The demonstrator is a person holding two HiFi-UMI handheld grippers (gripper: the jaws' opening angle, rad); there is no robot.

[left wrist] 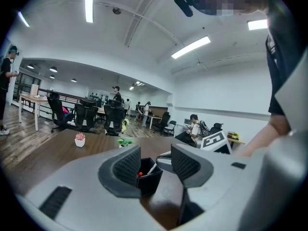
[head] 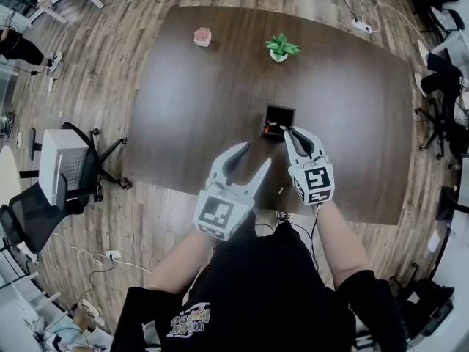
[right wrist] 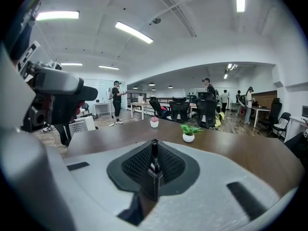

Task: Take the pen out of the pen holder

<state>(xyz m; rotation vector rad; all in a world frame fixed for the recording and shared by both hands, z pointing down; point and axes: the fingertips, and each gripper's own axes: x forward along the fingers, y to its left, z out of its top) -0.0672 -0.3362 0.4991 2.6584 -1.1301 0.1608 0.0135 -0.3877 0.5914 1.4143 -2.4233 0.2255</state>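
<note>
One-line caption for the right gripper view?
Right gripper closed on a dark pen standing in the black pen holder.

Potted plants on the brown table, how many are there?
2. The pink plant stands on the far side; the green plant stands to its right. None seems hidden.
</note>
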